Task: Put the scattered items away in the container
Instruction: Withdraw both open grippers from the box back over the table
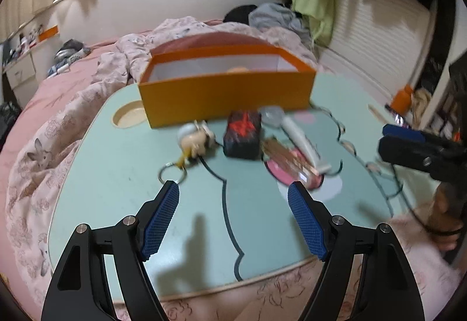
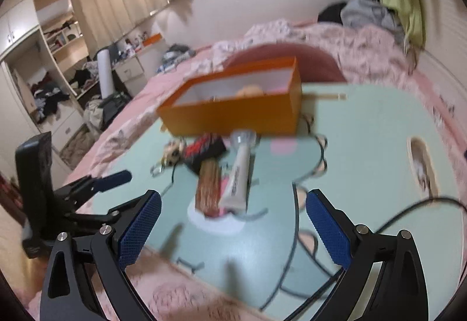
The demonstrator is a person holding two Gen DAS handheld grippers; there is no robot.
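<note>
Both wrist views look down and forward over a green table (image 1: 122,175), near it. They share the orange box (image 1: 227,87) at upper centre; each shows the other gripper at its edge.

A pale green lap table (image 1: 116,180) fills the middle of the left wrist view, resting on a bed with a pink floral quilt (image 1: 49,122) that shows at the left and bottom edges. A round cup hollow (image 1: 128,118) is cut into the table at centre left. An orange box (image 1: 227,96) stands open on the table at upper centre. Just below it, in a blurred cluster, lie a figure keychain (image 1: 195,140) with its ring (image 1: 172,173) toward lower left, a black packet with red print (image 1: 242,138), a white tube (image 1: 300,142) and a brown striped wrapper (image 1: 289,160). The tube rests across the wrapper.
</note>
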